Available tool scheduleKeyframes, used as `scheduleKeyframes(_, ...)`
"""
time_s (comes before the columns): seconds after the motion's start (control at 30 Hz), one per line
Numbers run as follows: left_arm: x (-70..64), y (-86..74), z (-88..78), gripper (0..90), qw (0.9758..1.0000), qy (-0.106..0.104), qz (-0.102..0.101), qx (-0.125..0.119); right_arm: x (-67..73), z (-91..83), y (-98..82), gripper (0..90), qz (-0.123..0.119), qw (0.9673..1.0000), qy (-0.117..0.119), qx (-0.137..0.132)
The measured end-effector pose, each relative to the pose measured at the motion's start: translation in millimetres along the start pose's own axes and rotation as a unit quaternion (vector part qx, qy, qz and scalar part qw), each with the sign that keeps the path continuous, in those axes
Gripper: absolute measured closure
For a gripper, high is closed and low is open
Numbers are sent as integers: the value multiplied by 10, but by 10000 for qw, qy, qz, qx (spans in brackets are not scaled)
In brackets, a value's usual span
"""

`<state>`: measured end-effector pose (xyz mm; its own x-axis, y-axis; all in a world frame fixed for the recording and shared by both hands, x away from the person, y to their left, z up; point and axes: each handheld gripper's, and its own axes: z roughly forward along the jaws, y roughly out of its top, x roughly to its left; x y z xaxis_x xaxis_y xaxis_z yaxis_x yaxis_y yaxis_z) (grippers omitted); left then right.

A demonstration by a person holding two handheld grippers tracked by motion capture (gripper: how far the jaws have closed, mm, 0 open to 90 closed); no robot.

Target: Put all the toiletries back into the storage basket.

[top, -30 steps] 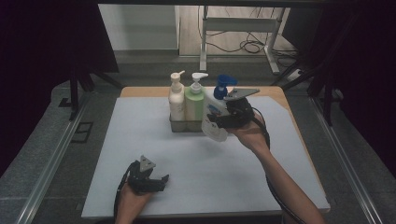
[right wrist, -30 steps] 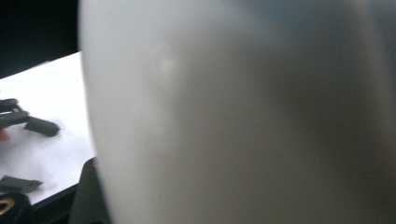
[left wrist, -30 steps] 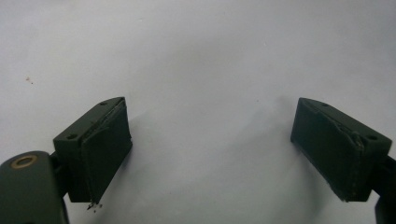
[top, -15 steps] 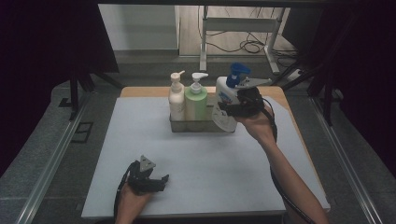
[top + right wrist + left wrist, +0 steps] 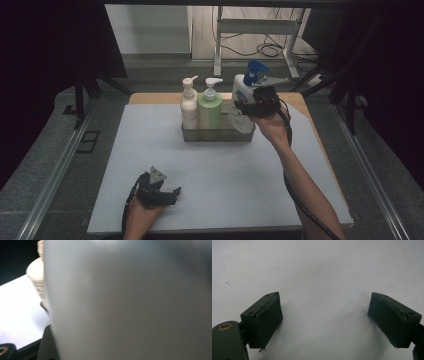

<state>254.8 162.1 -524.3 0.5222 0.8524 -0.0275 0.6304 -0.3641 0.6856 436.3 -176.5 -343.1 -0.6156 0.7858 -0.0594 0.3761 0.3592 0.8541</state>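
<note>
Here, we hold a white pump bottle with a blue pump (image 5: pixel 245 100) in the right gripper (image 5: pixel 252 102), at the right end of a tray near the table's far edge.

From the high view we see the bottle upright, its base at the right end of the metal tray (image 5: pixel 218 135), just beside a green pump bottle (image 5: pixel 210 107) and, further left, a cream pump bottle (image 5: pixel 188 104); the right gripper's jaws are clamped on the white bottle's body. The left gripper (image 5: pixel 167 195) rests near the table's (image 5: pixel 250 190) near left corner. In the left gripper view, its jaws stand wide apart over bare table surface. In the right gripper view, the white bottle (image 5: pixel 130 300) sits blurred against the lens, with the cream bottle (image 5: pixel 37 277) behind it.
</note>
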Motion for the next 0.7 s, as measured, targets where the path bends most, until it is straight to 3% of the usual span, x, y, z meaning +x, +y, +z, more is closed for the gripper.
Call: scheduleKeyframes(0.7, -1, 0, 0, 118, 10000, -6, -10, 7, -68, 391, 62, 384, 162, 9993, -333, -25)
